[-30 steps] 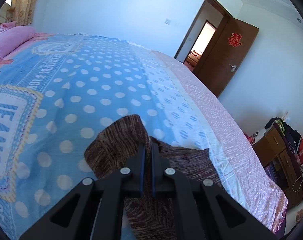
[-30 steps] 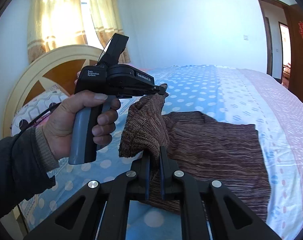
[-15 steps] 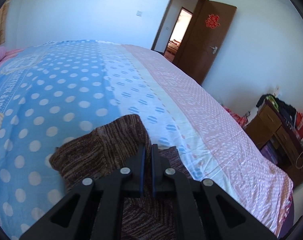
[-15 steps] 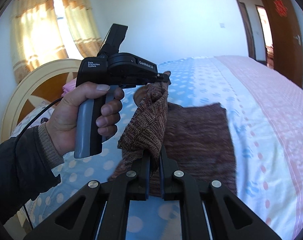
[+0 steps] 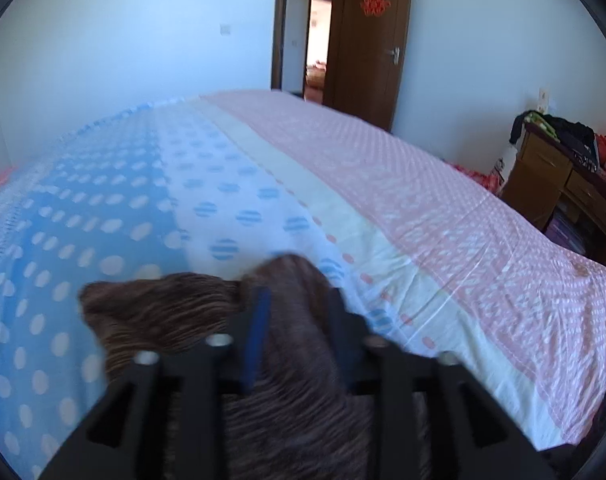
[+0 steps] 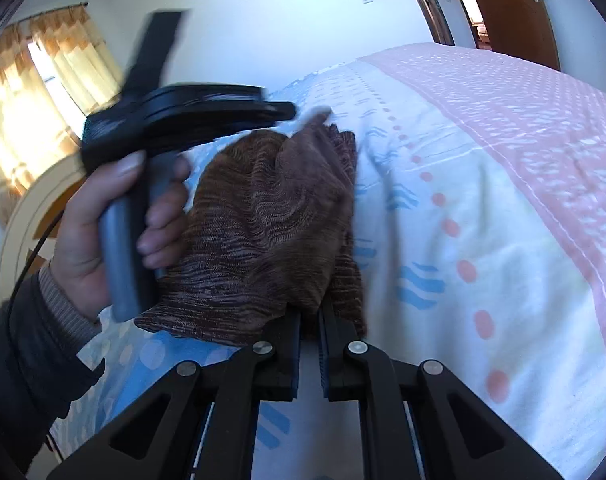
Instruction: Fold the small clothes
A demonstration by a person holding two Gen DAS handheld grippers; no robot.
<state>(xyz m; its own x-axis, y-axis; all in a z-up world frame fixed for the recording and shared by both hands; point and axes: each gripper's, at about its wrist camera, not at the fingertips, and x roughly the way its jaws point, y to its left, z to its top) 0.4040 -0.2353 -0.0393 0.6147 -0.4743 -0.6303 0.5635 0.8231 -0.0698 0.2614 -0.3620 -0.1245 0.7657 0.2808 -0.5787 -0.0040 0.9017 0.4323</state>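
Note:
A brown striped knit garment lies folded over on the bed; it also shows in the left wrist view. My left gripper has its jaws apart, with a fold of the garment lying between the fingers. In the right wrist view the left gripper is held in a hand above the garment's far corner, blurred. My right gripper is shut on the near edge of the garment.
The bed sheet is blue with white dots, then white, then pink toward the right edge. An open brown door is at the back. A wooden cabinet with clothes stands right of the bed. A round headboard is at left.
Both grippers swung the lifted garment edge to the right across the rest of the garment. The left gripper's jaws have opened. The right gripper stays shut on the fabric.

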